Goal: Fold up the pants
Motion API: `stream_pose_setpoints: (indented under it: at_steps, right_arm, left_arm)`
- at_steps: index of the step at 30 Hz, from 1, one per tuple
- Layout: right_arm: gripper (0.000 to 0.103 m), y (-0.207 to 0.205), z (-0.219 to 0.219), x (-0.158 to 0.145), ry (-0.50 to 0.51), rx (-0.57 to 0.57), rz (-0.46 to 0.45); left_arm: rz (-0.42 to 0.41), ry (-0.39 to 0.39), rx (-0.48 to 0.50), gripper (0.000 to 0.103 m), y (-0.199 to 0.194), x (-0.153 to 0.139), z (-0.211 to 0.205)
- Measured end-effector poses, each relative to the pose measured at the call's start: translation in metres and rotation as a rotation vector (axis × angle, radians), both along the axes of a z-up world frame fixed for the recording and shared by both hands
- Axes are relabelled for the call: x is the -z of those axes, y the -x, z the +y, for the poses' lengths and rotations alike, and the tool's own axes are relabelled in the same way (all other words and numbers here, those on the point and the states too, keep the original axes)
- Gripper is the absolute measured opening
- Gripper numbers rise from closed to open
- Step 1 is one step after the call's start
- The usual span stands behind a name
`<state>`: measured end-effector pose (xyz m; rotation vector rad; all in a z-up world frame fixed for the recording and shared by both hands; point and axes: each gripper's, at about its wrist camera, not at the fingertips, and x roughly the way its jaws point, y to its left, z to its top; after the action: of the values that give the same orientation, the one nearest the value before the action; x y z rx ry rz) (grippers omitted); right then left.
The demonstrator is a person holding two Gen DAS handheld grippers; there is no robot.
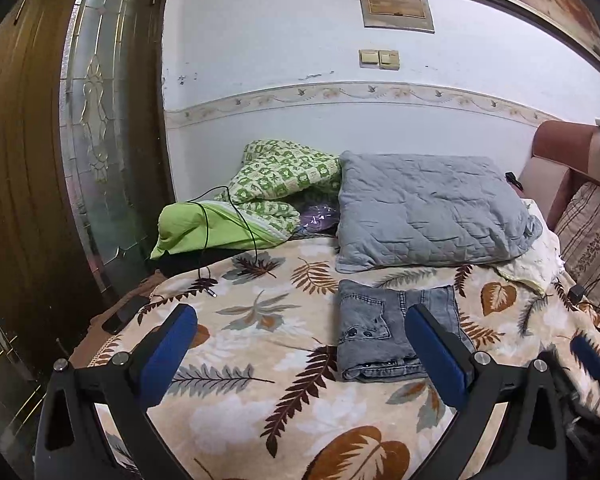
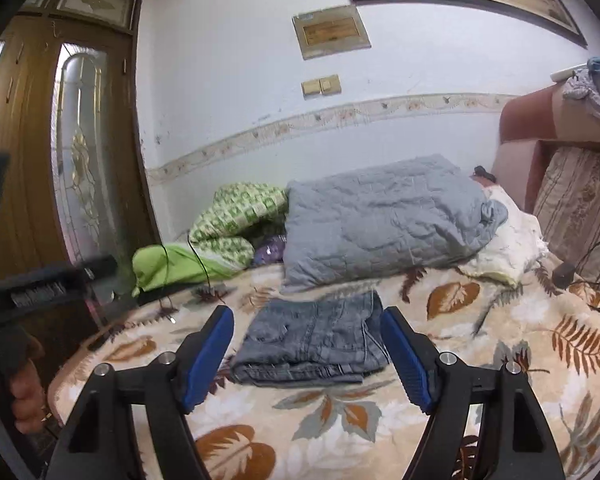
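The faded grey-blue denim pants (image 2: 312, 340) lay on the leaf-printed beige blanket (image 2: 480, 344), already gathered into a compact rectangle with several layers stacked at the near edge. They sat just in front of the quilted grey pillow (image 2: 384, 216), clear of the green checked quilt (image 2: 236, 216) bunched by the wall.

The right gripper (image 2: 308, 354) hovered above the near side of the bundle, its blue-padded fingers (image 2: 210, 356) spread wide with nothing between them. The left gripper (image 1: 300, 354) hung over bare blanket to the left of the pants, likewise released and empty, one pad overlapping the bundle's right part in its own view without visibly touching it.

To my eye the folding looked essentially done, so the step in hand was tidying or letting go. Doing that well would have meant coming down flat rather than pinching: a closed grip on the top layer could have dragged it off the stack. The near edge showed slightly uneven layers, so a light press there, with the other gripper steadying the far side, would have squared it. The thin black cable (image 1: 208, 232) trailing across the blanket on the left was well apart from the pants but worth avoiding with that left gripper.
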<state>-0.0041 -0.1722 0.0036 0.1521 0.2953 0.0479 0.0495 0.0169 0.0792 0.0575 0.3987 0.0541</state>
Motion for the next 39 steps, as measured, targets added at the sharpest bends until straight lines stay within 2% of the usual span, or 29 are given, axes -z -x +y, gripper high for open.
stream_pose_setpoints:
  at_steps: [4,12,23,39]
  right_arm:
    - [0.079,-0.017,-0.006,0.016,-0.017,-0.001,0.066]
    - [0.079,-0.029,-0.013,0.026,-0.015,0.02,0.077]
    - [0.079,-0.025,-0.004,0.021,0.027,0.012,0.024]
    - [0.079,-0.029,0.005,0.025,0.057,-0.018,0.032]
  left_arm:
    - [-0.006,-0.033,0.003,0.103,-0.005,0.006,-0.005]
    - [0.019,-0.041,0.014,0.103,-0.019,0.02,-0.011]
    - [0.059,-0.062,0.023,0.103,-0.034,0.044,-0.014]
    - [0.104,-0.066,0.025,0.103,-0.042,0.058,-0.011]
